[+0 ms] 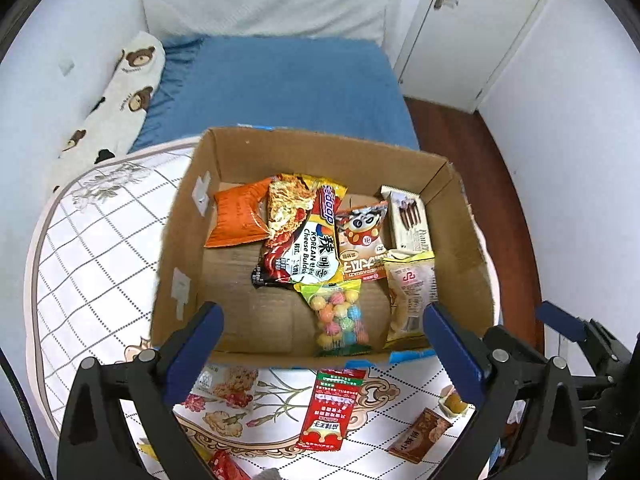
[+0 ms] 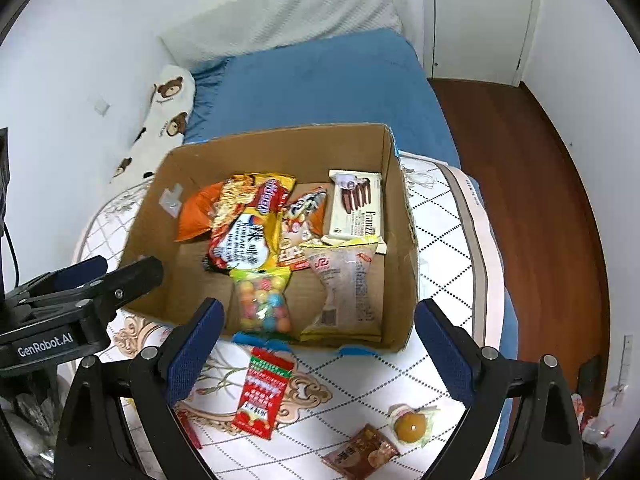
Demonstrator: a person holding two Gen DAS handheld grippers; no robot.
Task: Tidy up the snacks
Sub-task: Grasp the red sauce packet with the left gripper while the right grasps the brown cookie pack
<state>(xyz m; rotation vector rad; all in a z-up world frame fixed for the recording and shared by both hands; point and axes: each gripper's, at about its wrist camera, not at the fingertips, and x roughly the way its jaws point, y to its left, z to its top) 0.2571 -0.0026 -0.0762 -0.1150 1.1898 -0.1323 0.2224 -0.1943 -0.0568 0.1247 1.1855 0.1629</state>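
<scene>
1. both tools are spread wide and hold nothing. the left tool (image 1: 320, 328) hangs over the near edge of the box, and the right tool (image 2: 316, 322) hangs over that edge too.
2. the cardboard box (image 1: 276, 152) sits on a round tabletop (image 1: 92, 248) with a white checked cloth. its top is open.
3. inside the box, an orange bag (image 1: 238, 220) lies at the back left, with a noodle pack (image 1: 300, 236) partly on top of it.
4. next to the noodles is a cartoon cow bag (image 1: 362, 236), and a white cookie pack (image 1: 410, 218) lies by the right wall.
5. a clear bag of colored candy balls (image 1: 340, 316) lies near the front wall, touching the bottom end of the noodle pack. a pale bread bag (image 1: 412, 296) is just beside it, in the front right corner.
6. outside the box, a red packet (image 2: 262, 394) lies on the cloth, just in front of the box.
7. a small brown packet (image 2: 360, 454) and a round yellow treat in a clear wrap (image 2: 410, 426) lie near each other on the right side of the cloth.
8. a snack bar with nuts (image 1: 234, 386) lies on the cloth near the left tool's left finger.
9. a blue bed (image 1: 288, 84) is behind the tabletop, with a bear pillow (image 1: 120, 96) along the wall.
</scene>
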